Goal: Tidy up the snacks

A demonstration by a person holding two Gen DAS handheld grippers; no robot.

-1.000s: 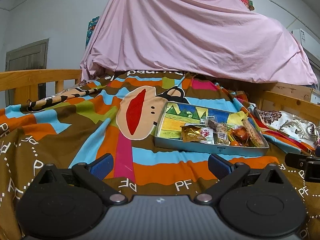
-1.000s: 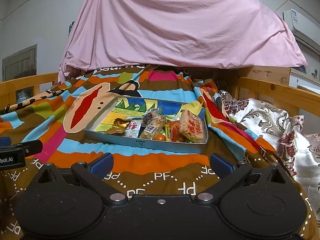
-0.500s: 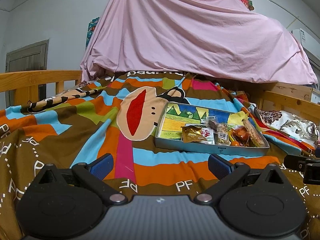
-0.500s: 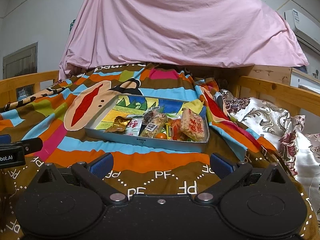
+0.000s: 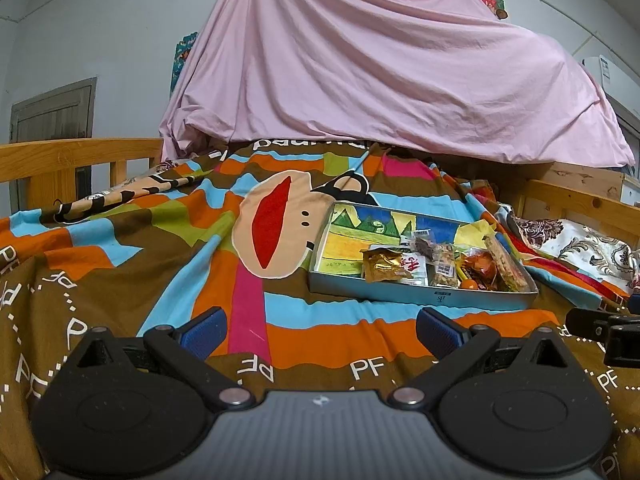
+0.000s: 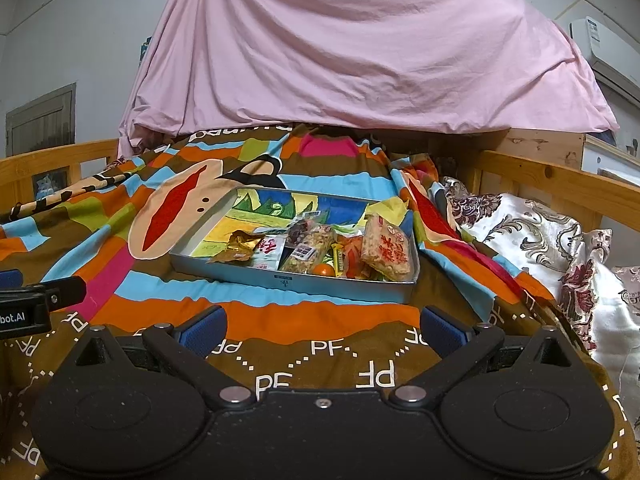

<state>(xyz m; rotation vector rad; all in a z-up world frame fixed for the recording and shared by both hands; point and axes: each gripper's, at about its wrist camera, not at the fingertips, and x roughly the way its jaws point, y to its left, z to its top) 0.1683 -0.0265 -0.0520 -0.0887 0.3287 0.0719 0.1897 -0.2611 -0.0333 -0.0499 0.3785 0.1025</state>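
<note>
I see a pink sheet (image 5: 384, 76) draped high across the back, from ten o'clock round to two o'clock in both views. Below it, a striped bedspread (image 6: 280, 320) with a cartoon monkey face (image 5: 272, 228) covers the bed and fills the lower half of each frame. A wooden rail (image 6: 560, 184) runs at three o'clock of the right view, with a floral pillow (image 6: 532, 236) just inside it.

The grey tray (image 6: 288, 280) sits flat on the bedspread, at twelve o'clock from my right gripper (image 6: 322, 330) and at one o'clock from my left gripper (image 5: 320, 328). All the snacks lie in the tray's near half, packed toward its right end: a rice cracker pack (image 6: 386, 248) leaning on the right wall, a nut bar (image 6: 310, 248) at centre, a gold foil packet (image 6: 238, 246) farthest left, and a small orange ball (image 6: 323, 270) against the front wall.

Both grippers hover low over the bedspread, short of the tray, side by side. Each has its blue pads (image 5: 202, 330) spread wide with nothing between them.
</note>
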